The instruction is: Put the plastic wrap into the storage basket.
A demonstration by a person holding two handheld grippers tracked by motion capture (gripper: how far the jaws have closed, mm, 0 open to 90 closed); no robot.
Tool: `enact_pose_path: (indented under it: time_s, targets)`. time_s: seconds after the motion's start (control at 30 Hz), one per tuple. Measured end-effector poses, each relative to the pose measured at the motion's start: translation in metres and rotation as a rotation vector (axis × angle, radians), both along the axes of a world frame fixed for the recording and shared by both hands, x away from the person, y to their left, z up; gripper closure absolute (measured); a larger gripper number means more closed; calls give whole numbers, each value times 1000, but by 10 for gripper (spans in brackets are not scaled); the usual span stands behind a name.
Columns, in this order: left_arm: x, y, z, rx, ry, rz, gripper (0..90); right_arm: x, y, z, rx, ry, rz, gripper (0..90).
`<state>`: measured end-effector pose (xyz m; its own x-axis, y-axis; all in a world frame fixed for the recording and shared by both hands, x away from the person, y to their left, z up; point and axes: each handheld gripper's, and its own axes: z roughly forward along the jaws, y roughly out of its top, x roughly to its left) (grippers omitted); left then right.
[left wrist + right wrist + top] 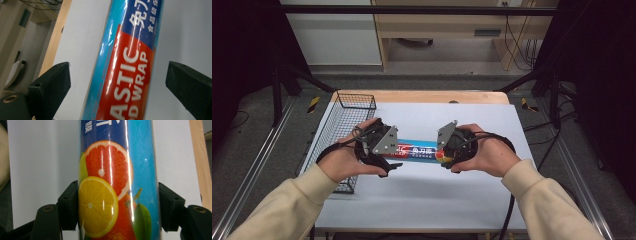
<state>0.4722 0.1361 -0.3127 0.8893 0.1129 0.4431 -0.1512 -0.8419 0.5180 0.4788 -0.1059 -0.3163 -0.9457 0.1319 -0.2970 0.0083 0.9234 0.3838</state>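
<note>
In the high view a roll of plastic wrap [419, 151] lies crosswise at the middle of the frame on the white sheet that covers the worktop [437, 200], with a hand at each end of it. The left tongs [388, 159] sit at the roll's left end, held by the person's left hand [343, 159]; the right tongs [443, 156] sit at its right end, held by the right hand [486, 154]. Cream sleeves come in from the bottom corners of the frame.

In the left gripper view the roll [127, 62] runs up the centre of the frame, blue with a red panel that reads "PLASTIC" and "WRAP" in white. The left tongs [117, 82] are released: each black jaw stands apart from the roll, with white sheet showing in the gap on either side.

In the right gripper view the roll [117, 182] again runs up the centre, here printed with cut citrus fruit and a green leaf. The right tongs [117, 205] are clenched on it, both jaws pressed against its sides.

A wire basket [343, 131] stands at the left edge of the worktop, just beside the left hand. A strip of bare wood shows along the worktop's far edge, in the upper middle of the high view.
</note>
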Motion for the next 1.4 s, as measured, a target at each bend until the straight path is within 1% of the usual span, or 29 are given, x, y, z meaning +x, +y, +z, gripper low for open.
enact_pose_path:
  time_s: [0.13, 0.2, 0.27, 0.3, 0.37, 0.4, 0.5, 0.53, 0.63, 0.67, 0.73, 0.77, 0.83, 0.87, 0.93, 0.97, 1.13, 1.3, 1.4]
  targets:
    - [2, -6, -6, 43, 13, -21, 74, 0, 5, -1, 5, 8, 18, 323]
    - [3, -7, -7, 51, 33, -24, 91, 0, 7, -1, 10, 13, 25, 323]
    - [3, -8, -8, 43, 55, -25, 98, -1, 9, 0, 10, 16, 26, 323]
    - [3, -8, -8, 53, 50, -29, 110, -1, 10, 0, 13, 21, 27, 323]
    - [4, -9, -8, 64, 61, -35, 143, -1, 11, 0, 22, 27, 31, 323]
    - [4, -9, -8, 70, 58, -37, 165, -2, 12, 1, 19, 30, 36, 323]
    - [5, -11, -8, 87, 70, -47, 204, -3, 14, 2, 23, 29, 40, 323]
    - [4, -12, -8, 99, 71, -53, 225, -2, 14, 2, 25, 28, 46, 323]
    - [3, -14, -9, 116, 69, -61, 264, -3, 15, 2, 28, 36, 46, 323]
    - [3, -15, -9, 119, 75, -64, 281, -3, 15, 2, 28, 38, 45, 323]
    - [2, -16, -9, 125, 74, -63, 295, -2, 14, 1, 35, 45, 44, 323]
    - [2, -17, -9, 128, 71, -62, 297, -2, 14, 1, 33, 42, 48, 323]
    - [1, -17, -9, 126, 75, -63, 299, -3, 14, 1, 30, 45, 46, 323]
    - [1, -17, -9, 129, 71, -65, 301, -3, 14, 1, 30, 44, 48, 323]
    - [0, -18, -9, 135, 78, -70, 305, -3, 14, 1, 31, 50, 47, 323]
    - [0, -18, -9, 136, 77, -70, 307, -4, 14, 1, 22, 51, 53, 323]
    - [-3, -18, -8, 145, 82, -66, 312, -4, 13, 1, 35, 56, 63, 322]
    - [-4, -17, -8, 145, 97, -64, 314, -4, 14, 0, 34, 61, 76, 322]
    - [-4, -16, -7, 146, 91, -66, 313, -3, 14, -1, 46, 59, 81, 323]
